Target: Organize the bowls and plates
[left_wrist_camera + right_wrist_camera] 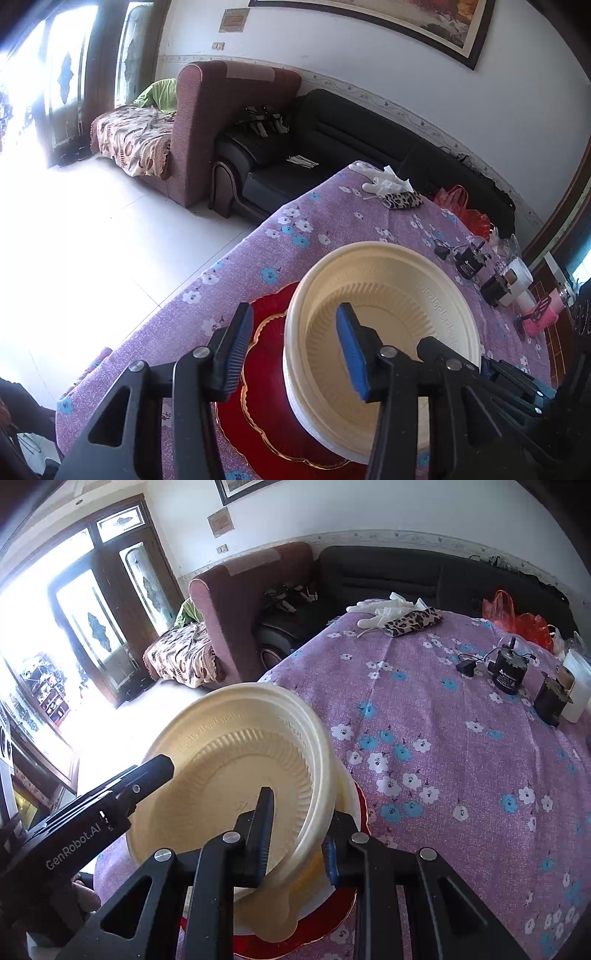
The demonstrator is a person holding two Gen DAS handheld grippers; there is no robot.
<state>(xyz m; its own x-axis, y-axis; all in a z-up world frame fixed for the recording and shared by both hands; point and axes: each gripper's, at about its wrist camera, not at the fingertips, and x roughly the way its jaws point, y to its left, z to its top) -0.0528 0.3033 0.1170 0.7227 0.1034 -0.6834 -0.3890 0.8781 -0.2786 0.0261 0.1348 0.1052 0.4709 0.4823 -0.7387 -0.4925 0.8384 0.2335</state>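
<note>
We see the cream bowl [236,775] sitting mouth-up but tilted, its rim lifted toward the door, atop a stack of cream bowls [317,413] that rests on the red scalloped plates [258,373] at the near edge of the surface [461,775]. Nothing lies inside it. The right gripper [295,845] pinches its near rim, jaws narrowly closed on the wall. The left gripper [295,354] straddles the opposite rim with jaws partly open, pads not pressing. Farther along the purple flowered cloth lie white gloves [384,609], a leopard-print pouch [413,622], a black motor with its cord [511,672] and a white cup [578,686], all well apart from the stack.
</note>
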